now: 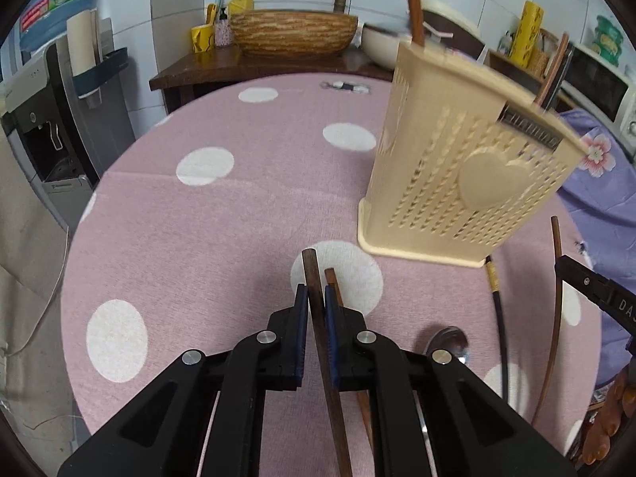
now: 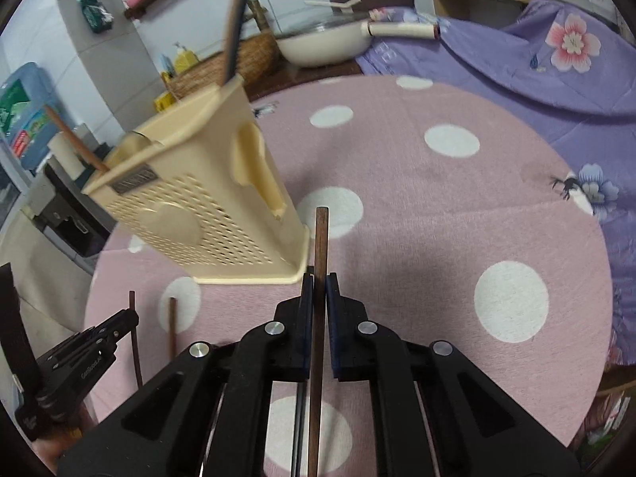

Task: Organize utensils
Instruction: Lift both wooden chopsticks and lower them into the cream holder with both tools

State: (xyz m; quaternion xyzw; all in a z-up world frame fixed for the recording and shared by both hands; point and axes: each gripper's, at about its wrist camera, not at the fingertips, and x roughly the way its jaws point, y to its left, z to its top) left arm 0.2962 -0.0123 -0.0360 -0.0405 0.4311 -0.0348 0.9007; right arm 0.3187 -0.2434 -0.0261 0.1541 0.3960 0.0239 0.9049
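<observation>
Brown wooden chopsticks are the matter in hand: each gripper has one clamped, and the step looks like the carry from the worktop (image 1: 198,238) toward the cream holder (image 1: 469,183). The left gripper (image 1: 316,294) has its fingers (image 1: 301,310) clenched on a dark chopstick (image 1: 318,318), whose blunt end pokes out just past the tips; a second, lighter chopstick (image 1: 333,286) lies just beside it on the pink spotted cloth, not gripped as far as I can tell. The right gripper (image 2: 320,282) is likewise clenched on its own chopstick (image 2: 321,246), which runs straight out between the fingers (image 2: 307,298). The holder stands on the cloth close ahead of both grippers, to the right in the left view and to the left in the right view, with a few sticks already standing in it. A spoon (image 1: 447,342) and a black chopstick (image 1: 497,310) with a yellow band lie on the cloth near the holder's base, so the job seems well short of done. Both grippers point downward at a slant, side by side. My guess is that the next move calls for lifting each stick clear, tipping it more upright and lining its end over an opening at the top of the holder before letting go; dropped at a slant, a stick could catch the rim.
</observation>
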